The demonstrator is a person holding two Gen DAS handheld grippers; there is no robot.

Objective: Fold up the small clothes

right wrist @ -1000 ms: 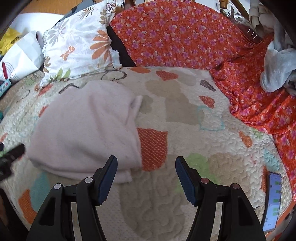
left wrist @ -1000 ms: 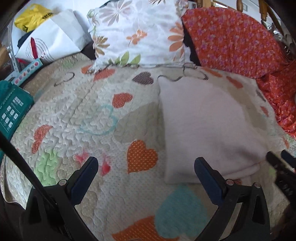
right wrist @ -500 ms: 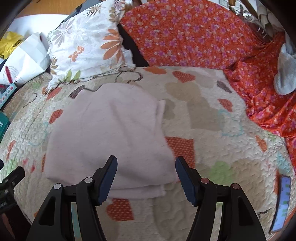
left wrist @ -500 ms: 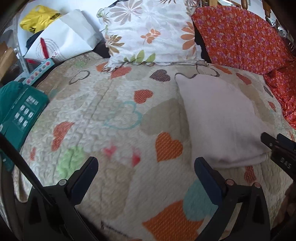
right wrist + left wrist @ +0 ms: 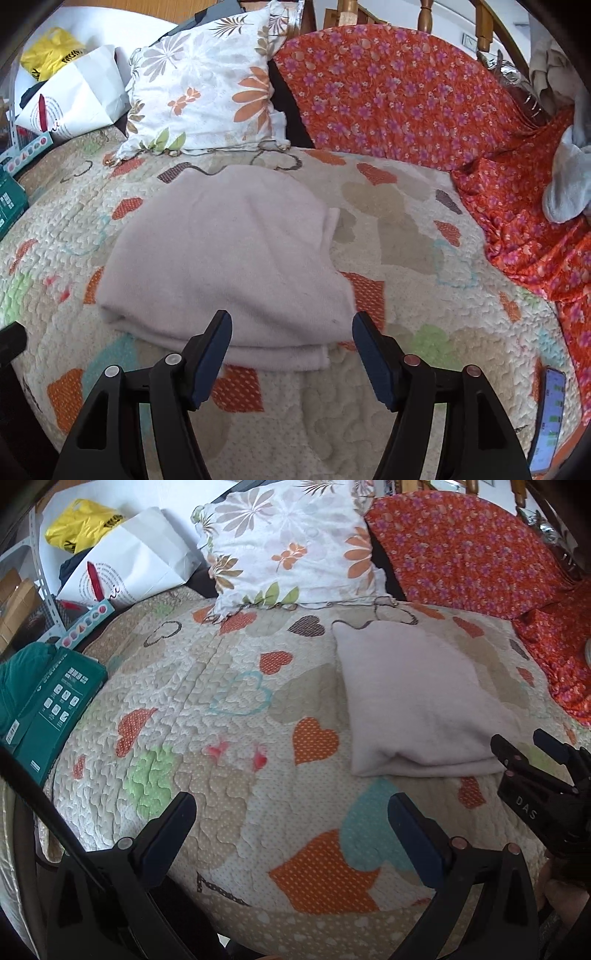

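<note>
Tongs on both sides gape empty: left tongs (image 5: 291, 827), right tongs (image 5: 291, 350) near the folded pale cloth (image 5: 229, 266) on the bed (image 5: 406, 258).

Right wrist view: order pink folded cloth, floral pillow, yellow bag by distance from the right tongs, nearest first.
1. pink folded cloth: just ahead of the open right tongs, its near edge between the fingers.
2. floral pillow: behind the cloth, upper left of centre, leaning at the back of the quilt.
3. yellow bag: far upper-left corner, past the pillow.
</note>
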